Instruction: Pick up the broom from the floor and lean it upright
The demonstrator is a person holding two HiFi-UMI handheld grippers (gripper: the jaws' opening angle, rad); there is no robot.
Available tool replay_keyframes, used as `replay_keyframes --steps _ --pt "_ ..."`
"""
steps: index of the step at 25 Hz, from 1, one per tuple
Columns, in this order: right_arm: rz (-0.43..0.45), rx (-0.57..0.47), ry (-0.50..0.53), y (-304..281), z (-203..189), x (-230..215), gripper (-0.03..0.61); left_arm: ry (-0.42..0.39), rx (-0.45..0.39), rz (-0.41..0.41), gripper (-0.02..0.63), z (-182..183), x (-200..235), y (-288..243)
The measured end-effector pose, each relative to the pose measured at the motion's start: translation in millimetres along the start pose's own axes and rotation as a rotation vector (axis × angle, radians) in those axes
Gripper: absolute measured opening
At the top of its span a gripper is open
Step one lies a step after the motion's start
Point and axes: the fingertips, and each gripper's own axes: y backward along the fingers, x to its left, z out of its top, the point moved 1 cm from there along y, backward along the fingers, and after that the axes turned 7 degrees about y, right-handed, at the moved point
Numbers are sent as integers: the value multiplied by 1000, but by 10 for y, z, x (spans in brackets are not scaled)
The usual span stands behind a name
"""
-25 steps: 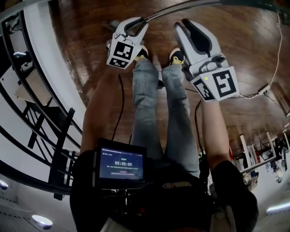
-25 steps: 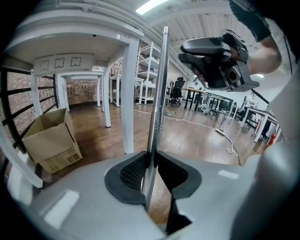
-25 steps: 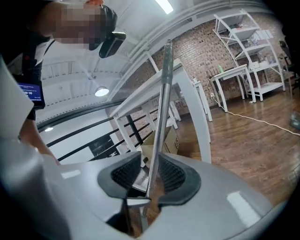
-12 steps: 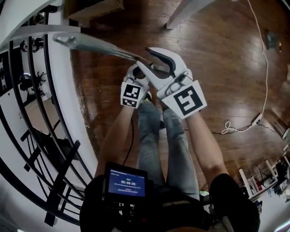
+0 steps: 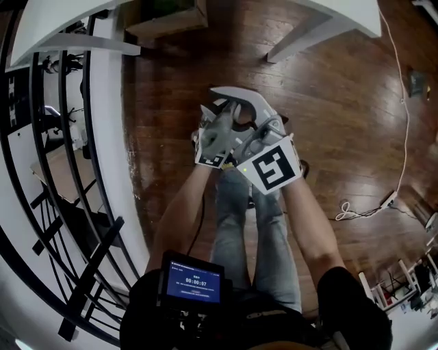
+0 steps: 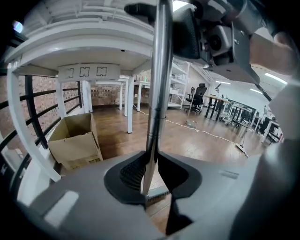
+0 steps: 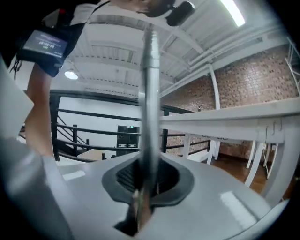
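Observation:
The broom's silver metal handle (image 6: 157, 93) rises straight up through my left gripper (image 6: 152, 173), whose dark pads are shut on it. My right gripper (image 7: 145, 183) has the same handle (image 7: 149, 93) between its pads, and its jaws are closing on it. In the head view both grippers meet over the wooden floor, the left gripper (image 5: 213, 122) just under the right gripper (image 5: 231, 102). There the handle points almost at the camera and is hard to make out. The broom's head is hidden.
A cardboard box (image 6: 77, 140) stands by the white table legs (image 6: 130, 105) ahead. The white table (image 5: 328, 20) lies at the top, a black railing (image 5: 61, 171) runs along the left, and a white cable (image 5: 400, 123) trails over the floor at right. The person's legs (image 5: 239, 219) are below.
The right gripper swung left from beside the legs and took the handle above the left gripper. Both rose, and the handle tipped from slanting out to the side to nearly upright.

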Motion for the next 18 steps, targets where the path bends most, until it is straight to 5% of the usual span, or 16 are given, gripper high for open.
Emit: replay_keyframes --steps 1,8,18 --pt "-13 -20 -2 -14 17 -30 13 -5 8 1 97 -16 5 -12" --pt "-20 -39 -291 -143 -393 -594 3 63 54 15 95 -167 123 -299" --pt "45 -9 -302 -507 -898 -932 3 162 93 21 95 -378 325 -749"
